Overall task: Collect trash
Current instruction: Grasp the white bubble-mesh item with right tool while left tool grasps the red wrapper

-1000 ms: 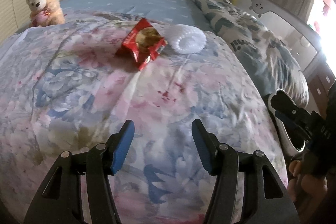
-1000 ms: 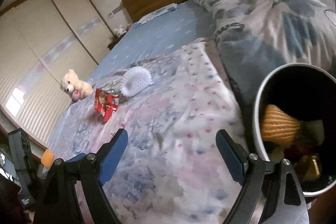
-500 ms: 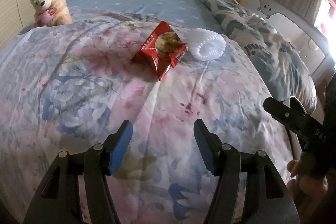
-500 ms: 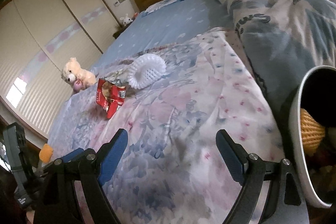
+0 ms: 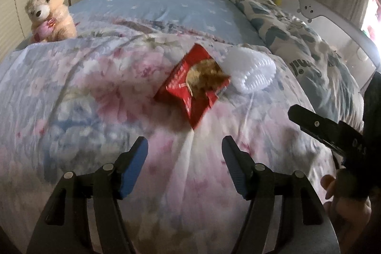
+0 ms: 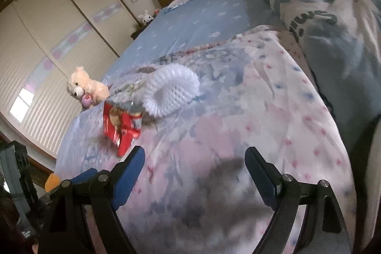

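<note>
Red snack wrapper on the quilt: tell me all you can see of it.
The red snack wrapper is a crinkled, glossy packet, foil or plastic by its look, printed with a picture of brown food. It lies flat, skewed, on the floral quilt, one corner towards the camera. White foam netting lies against its far right edge. No gripper touches it.

Black tool [image 5: 184, 158], blue pads [image 5: 133, 166]

Motion blur smears the red snack wrapper [image 5: 193, 85], its print unreadable.
</note>
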Available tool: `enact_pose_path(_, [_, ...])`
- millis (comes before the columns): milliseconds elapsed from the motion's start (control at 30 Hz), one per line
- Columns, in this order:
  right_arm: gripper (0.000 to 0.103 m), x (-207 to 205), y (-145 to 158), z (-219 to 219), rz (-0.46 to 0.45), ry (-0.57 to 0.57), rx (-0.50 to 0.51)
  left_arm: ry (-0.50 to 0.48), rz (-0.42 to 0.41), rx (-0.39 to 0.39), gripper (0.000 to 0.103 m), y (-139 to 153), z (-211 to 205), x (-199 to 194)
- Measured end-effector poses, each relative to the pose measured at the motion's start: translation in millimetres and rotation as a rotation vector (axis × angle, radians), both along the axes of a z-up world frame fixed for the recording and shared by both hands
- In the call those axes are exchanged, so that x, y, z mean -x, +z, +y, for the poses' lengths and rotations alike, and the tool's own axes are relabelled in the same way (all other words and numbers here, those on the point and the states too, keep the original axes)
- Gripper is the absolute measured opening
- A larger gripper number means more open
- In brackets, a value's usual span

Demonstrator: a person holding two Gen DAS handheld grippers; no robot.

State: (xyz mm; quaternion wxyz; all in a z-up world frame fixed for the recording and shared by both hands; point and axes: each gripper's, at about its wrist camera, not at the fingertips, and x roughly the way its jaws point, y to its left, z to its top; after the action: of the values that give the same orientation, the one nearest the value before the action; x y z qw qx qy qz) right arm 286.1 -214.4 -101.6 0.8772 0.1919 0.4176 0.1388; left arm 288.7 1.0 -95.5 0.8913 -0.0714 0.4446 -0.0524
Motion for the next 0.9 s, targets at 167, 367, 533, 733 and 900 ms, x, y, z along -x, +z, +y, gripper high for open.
enact_pose_path(167, [0.087, -28.0, -2.7, 7.2, 0.018, 0.005, -0.022, -0.002, 0.002, 0.015, 0.073, -4.0, 5.0, -19.9])
enact_pose_path(367, [0.087, -59.1, -3.5, 12.9, 0.022, 0.008, -0.084, -0.023, 0.003, 0.015, 0.077, -8.1, 3.5, -39.1])
enact_pose_path(533, [0.087, -80.6, -1.2, 19.4, 0.012, -0.002, -0.092, -0.037, -0.035, -0.011, 0.077, -7.8, -3.1, -48.6])
enact_pose_path(733, [0.062, -94.7, -11.7, 26.5, 0.025, 0.007, -0.080, -0.096, -0.041, -0.032, 0.035, -12.9, -14.4, -52.1])
enact_pose_path(900, [0.034, -86.2, -14.0, 27.1, 0.023, 0.037, -0.068, -0.120, -0.058, -0.026, 0.013, -6.5, -19.4, -45.4])
